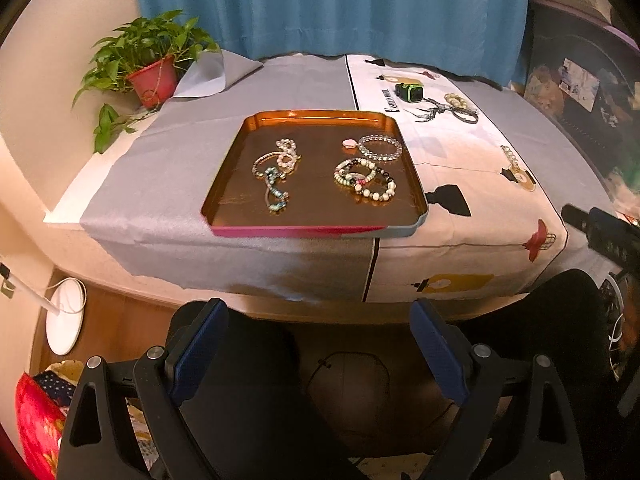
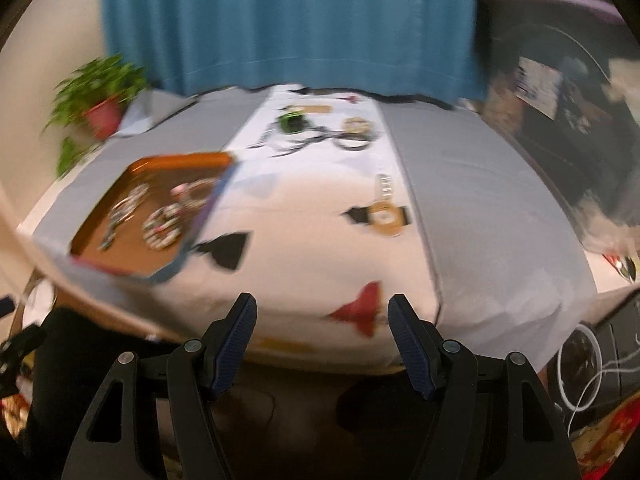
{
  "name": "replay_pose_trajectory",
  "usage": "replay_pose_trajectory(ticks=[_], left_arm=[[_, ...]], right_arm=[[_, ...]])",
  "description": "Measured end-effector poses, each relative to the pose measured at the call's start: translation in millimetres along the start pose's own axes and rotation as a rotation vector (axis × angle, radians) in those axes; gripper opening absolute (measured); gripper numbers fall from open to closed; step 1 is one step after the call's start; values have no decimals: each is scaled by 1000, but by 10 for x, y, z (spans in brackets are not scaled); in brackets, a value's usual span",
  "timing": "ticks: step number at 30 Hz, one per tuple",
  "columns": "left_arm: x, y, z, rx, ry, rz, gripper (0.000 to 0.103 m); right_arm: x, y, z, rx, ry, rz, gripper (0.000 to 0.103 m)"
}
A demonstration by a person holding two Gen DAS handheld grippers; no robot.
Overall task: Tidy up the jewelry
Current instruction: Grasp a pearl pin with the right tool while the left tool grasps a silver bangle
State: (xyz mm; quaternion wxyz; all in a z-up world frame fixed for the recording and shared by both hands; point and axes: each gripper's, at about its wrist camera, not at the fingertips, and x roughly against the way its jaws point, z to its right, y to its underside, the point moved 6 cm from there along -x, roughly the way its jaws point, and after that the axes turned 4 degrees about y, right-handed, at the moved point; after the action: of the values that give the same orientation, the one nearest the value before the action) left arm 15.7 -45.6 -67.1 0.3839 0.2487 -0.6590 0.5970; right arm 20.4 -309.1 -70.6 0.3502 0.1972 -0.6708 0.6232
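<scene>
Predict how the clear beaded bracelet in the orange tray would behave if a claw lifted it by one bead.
The clear beaded bracelet would probably sag out of its ring shape, since it is separate strung beads. The glossy beads may slip from a pinch. Pushed across the smooth tray, it would likely slide.

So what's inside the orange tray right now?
The orange tray holds a tangled chain cluster on the left and beaded bracelets on the right; whatever lies beneath the overlapping pieces is hidden.

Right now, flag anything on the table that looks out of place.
Most jewelry sits inside the orange tray, but a dark tasselled necklace, a pearl bracelet and a small chain lie loose on the patterned cloth, right of the tray. A green gadget sits among them.
</scene>
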Motion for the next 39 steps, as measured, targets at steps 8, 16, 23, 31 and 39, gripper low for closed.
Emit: replay_pose_trajectory(ticks=[8, 16, 23, 31, 39], left_arm=[[-292, -543, 311, -62, 9, 1, 90], [-867, -1491, 1000, -139, 79, 27, 90], [-1611, -2191, 1653, -215, 165, 18, 90], [-2607, -2639, 2419, -278, 306, -82, 90], [-3234, -2882, 2664, -253, 290, -182, 91]], right_arm=[[-808, -327, 346, -50, 37, -55, 69], [-1629, -628, 411, -3, 36, -121, 69], [-1804, -780, 755, 12, -5, -78, 14], [-2012, -932, 1549, -69, 111, -80, 14], [-2142, -1049, 1702, -70, 128, -49, 15]])
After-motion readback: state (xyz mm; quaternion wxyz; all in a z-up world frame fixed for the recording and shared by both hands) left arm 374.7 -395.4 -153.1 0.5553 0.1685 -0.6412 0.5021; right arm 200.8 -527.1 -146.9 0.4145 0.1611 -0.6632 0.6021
